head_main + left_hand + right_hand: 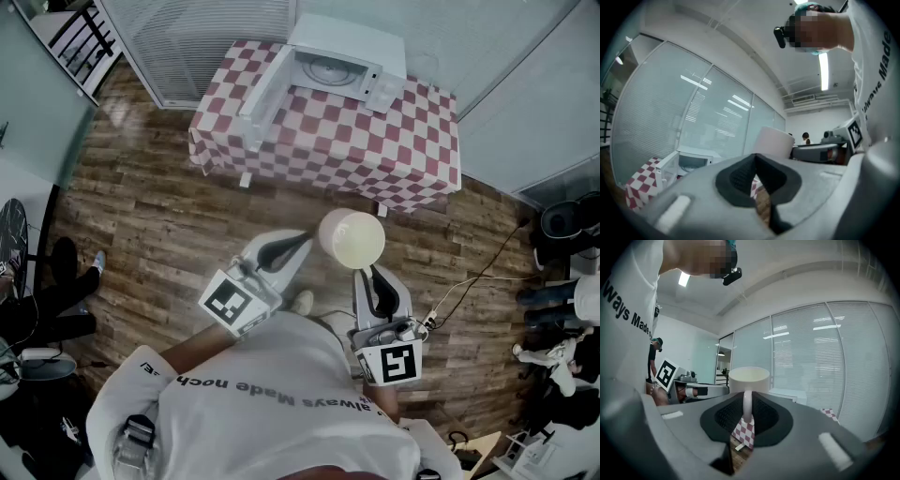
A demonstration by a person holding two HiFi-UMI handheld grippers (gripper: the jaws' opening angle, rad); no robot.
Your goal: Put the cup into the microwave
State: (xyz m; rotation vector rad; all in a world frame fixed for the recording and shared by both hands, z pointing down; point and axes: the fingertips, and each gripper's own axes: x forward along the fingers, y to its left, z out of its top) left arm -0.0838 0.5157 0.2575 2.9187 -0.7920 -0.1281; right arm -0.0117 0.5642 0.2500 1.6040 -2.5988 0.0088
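Note:
A cream cup (352, 237) hangs in the air over the wooden floor, well short of the table. My right gripper (367, 273) is shut on its handle; in the right gripper view the handle (747, 405) stands upright between the black pads, with the cup (749, 375) above them. My left gripper (302, 238) is just left of the cup, shut and holding nothing; its pads meet at the tips (755, 160), and the cup (774, 141) shows behind them. The white microwave (330, 67) stands on the table with its door (264, 94) swung open to the left, also seen as microwave (695, 161).
The table (412, 150) has a red-and-white checked cloth and stands against a glass wall with blinds. A power strip and cables (433, 320) lie on the floor at the right. People's legs and shoes (66, 272) are at the left edge, more gear at the right edge.

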